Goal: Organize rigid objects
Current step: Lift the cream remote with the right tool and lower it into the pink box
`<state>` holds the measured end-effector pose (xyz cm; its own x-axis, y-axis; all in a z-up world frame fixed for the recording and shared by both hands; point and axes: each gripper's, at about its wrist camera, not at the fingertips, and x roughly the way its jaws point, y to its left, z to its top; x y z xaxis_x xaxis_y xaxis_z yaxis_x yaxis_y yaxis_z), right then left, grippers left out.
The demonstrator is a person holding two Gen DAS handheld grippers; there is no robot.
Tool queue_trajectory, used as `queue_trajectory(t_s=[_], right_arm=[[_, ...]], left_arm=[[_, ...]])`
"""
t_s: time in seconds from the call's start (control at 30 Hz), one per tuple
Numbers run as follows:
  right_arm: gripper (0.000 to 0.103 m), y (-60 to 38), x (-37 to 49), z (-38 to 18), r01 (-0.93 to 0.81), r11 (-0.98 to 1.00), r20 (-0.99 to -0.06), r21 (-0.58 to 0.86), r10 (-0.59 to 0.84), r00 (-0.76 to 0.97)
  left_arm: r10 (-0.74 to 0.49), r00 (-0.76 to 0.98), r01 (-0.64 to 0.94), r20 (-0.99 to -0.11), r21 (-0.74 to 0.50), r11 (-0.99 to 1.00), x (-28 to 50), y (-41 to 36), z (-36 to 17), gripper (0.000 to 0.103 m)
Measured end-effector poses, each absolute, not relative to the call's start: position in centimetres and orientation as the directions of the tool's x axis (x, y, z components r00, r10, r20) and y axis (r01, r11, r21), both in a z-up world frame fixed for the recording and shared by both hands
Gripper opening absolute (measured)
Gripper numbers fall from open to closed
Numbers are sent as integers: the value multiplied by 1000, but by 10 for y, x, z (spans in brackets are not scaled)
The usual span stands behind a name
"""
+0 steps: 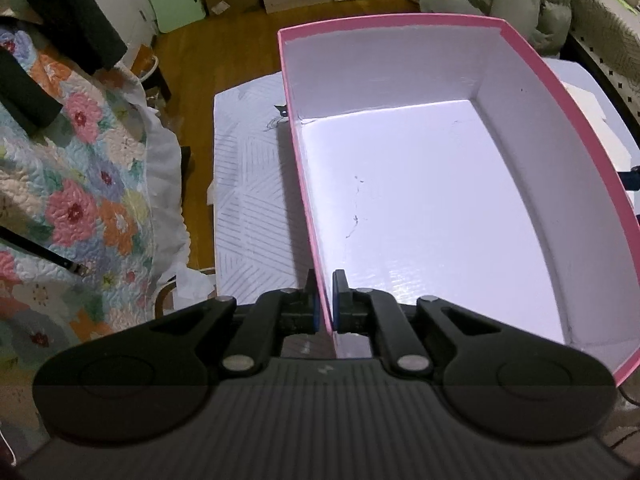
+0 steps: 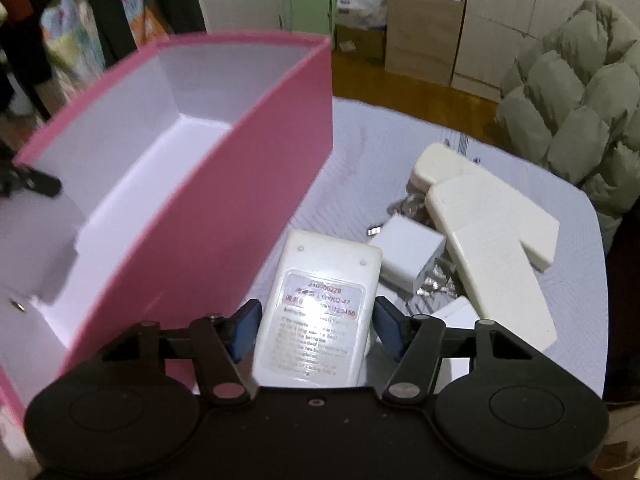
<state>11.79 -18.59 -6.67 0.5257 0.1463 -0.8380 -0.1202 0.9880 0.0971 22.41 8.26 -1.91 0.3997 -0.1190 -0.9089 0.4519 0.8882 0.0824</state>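
Observation:
A pink box (image 1: 560, 104) with a white inside is empty. My left gripper (image 1: 325, 300) is shut on its left wall, one finger on each side of the wall. In the right wrist view the pink box (image 2: 240, 184) is tilted at the left. My right gripper (image 2: 316, 328) is shut on a white remote (image 2: 320, 312) lying back-up, label showing. Beyond it lie two long white remotes (image 2: 492, 256) and a white charger block (image 2: 408, 256) in a pile.
A white patterned table cover (image 2: 400, 132) lies under the objects, also seen in the left wrist view (image 1: 252, 184). A floral quilt (image 1: 72, 184) is at the left. A grey-green puffy coat (image 2: 576, 100) is at the right. Wooden floor and cabinets are behind.

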Motion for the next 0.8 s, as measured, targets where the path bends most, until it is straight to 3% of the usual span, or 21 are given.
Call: queue_trajectory(t_s=[0.57, 0.8], right_arm=[[61, -213, 95, 3, -93, 986, -637, 140, 162, 754], [61, -204, 92, 47, -162, 974, -554, 157, 222, 802]], left_arm=[[-122, 505, 318, -855, 52, 947, 202, 86, -22, 3], [-114, 558, 266, -822, 47, 963, 195, 88, -27, 3]])
